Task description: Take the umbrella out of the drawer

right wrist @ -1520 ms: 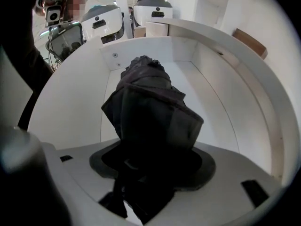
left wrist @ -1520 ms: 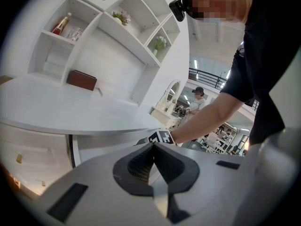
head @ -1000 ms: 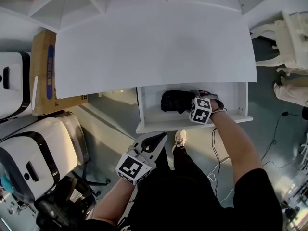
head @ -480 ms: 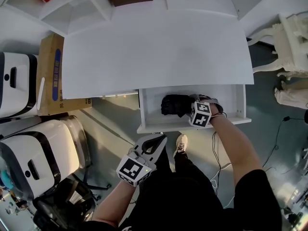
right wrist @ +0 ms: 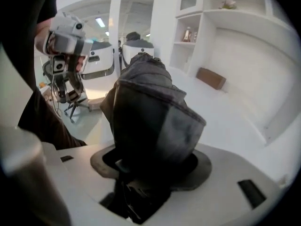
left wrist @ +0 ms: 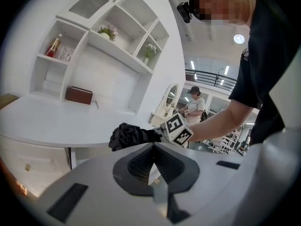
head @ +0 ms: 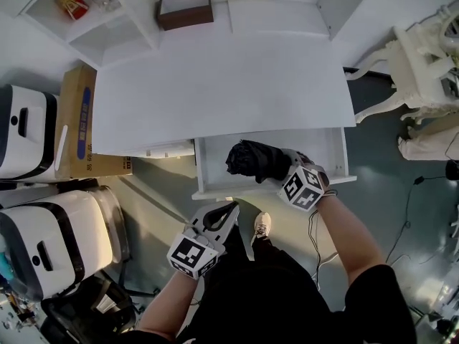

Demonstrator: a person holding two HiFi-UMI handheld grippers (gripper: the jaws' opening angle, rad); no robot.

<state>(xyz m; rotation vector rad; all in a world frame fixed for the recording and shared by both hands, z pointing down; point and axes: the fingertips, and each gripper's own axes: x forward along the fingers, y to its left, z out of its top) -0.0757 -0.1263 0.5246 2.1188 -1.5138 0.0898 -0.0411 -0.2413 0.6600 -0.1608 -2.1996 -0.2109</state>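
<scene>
A folded black umbrella (head: 256, 161) hangs above the open white drawer (head: 215, 156), its tip pointing left. My right gripper (head: 285, 175) is shut on its handle end, just above the drawer's front edge. In the right gripper view the umbrella (right wrist: 150, 121) fills the space between the jaws and hides the pads. The left gripper view shows the umbrella (left wrist: 134, 136) raised level with the desk top. My left gripper (head: 221, 216) hangs below the drawer front, near the floor side; its jaws stand together with nothing between them.
The white desk top (head: 222, 92) spreads behind the drawer, with a brown box (head: 185, 8) at its back. A cardboard box (head: 75, 124) and white machines (head: 50, 235) stand at the left. A white chair (head: 423, 63) stands at the right.
My right gripper has lifted the umbrella up out of the drawer and tilted it, tip toward the left. My left gripper rose slightly.
</scene>
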